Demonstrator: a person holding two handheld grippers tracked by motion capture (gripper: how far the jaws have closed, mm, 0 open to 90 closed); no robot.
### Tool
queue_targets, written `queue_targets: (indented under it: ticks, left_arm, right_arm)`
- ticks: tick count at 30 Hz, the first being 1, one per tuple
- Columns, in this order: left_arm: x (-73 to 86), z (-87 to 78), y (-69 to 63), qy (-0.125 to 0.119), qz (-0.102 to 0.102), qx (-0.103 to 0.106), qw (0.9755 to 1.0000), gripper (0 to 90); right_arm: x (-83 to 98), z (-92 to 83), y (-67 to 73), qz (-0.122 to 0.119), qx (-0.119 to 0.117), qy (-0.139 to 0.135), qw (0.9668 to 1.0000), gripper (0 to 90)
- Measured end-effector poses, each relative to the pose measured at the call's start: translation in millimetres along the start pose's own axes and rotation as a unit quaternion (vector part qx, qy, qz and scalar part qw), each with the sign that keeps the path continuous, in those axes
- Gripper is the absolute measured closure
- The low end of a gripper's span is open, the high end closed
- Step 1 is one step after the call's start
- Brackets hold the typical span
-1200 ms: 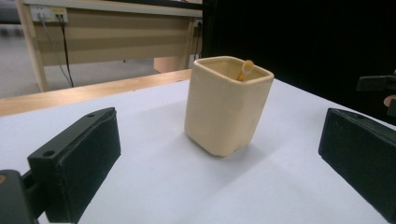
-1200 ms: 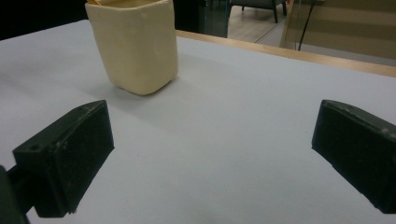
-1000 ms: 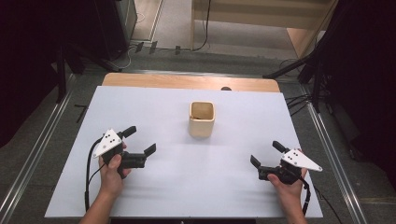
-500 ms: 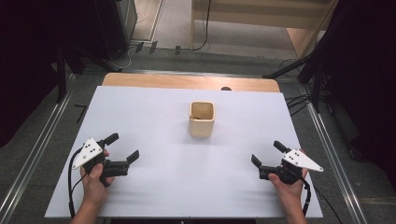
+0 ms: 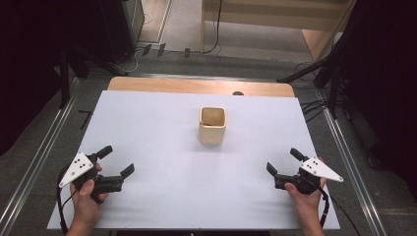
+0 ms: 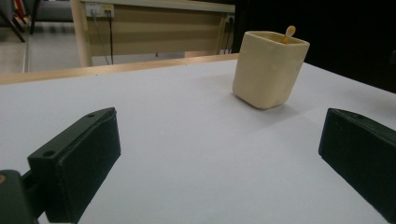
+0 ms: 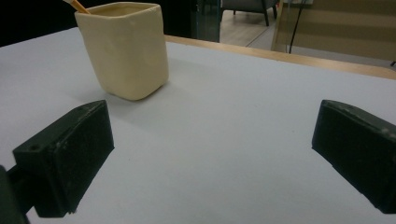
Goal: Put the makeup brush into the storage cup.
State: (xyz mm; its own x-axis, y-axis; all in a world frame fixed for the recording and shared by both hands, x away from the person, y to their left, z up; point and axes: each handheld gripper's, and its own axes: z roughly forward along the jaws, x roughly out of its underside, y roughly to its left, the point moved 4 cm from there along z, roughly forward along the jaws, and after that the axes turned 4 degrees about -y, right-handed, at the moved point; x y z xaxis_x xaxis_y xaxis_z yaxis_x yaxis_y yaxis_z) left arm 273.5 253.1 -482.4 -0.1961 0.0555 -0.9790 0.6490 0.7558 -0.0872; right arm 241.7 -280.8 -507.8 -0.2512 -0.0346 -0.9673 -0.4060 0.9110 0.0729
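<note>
While both hands rest near the front edge of the table [image 5: 162, 113], two grippers are in use, one per hand. The left gripper [image 5: 116, 161] sits at the front left of the white surface with its two black jaws spread wide and nothing between them; in the left gripper view the same jaws stand far apart at the picture's lower corners, with bare table between them. The right gripper [image 5: 284, 161] sits at the front right, its two jaws likewise spread and empty, as the right gripper view confirms. Each gripper carries one grey three-cornered plate on top, and a black cable trails from each toward the front edge.

One cream cup [image 5: 212, 126] stands upright near the middle of the table, well apart from both grippers and roughly midway between them, farther from the person. It has a squarish body with rounded corners and an open top. One thin stick [image 6: 288, 33] with a rounded pale tip rises just above its rim in the left gripper view; the right gripper view shows an orange-brown shaft at the cup's far rim. How much more the cup holds cannot be told.

No object lies on the white surface between either gripper and the cup. Beyond the white sheet, a strip of bare wood runs along the table's far edge, and a wooden desk [image 5: 275, 19] stands behind it on the floor.
</note>
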Motion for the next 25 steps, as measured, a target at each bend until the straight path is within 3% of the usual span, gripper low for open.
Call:
queue_targets:
  ticks: [6,14,17,21,25]
  left_arm:
    - [4.4,-8.8,0.0,0.011,0.007,0.005,0.9999,0.0]
    - [5.7,-22.1,7.5,0.013,0.013,-0.004,0.9998,0.0]
    - [5.9,-21.7,9.3,0.011,0.008,-0.005,0.9999,0.0]
    - [9.4,-17.6,8.1,0.028,0.02,-0.01,0.9994,0.0]
    - [9.7,-16.4,9.3,0.028,0.012,-0.01,0.9995,0.0]
  right_arm:
    - [-0.9,-1.6,-0.9,0.003,0.004,-0.002,1.0,0.0]
    - [-1.1,-2.9,-1.0,0.003,0.006,-0.002,1.0,0.0]
    - [-1.8,-2.8,-1.1,0.003,0.006,-0.005,1.0,0.0]
    - [-1.1,-2.5,-3.4,0.014,0.005,-0.011,0.9998,0.0]
    - [0.4,-1.9,-5.2,0.021,0.003,-0.012,0.9997,0.0]
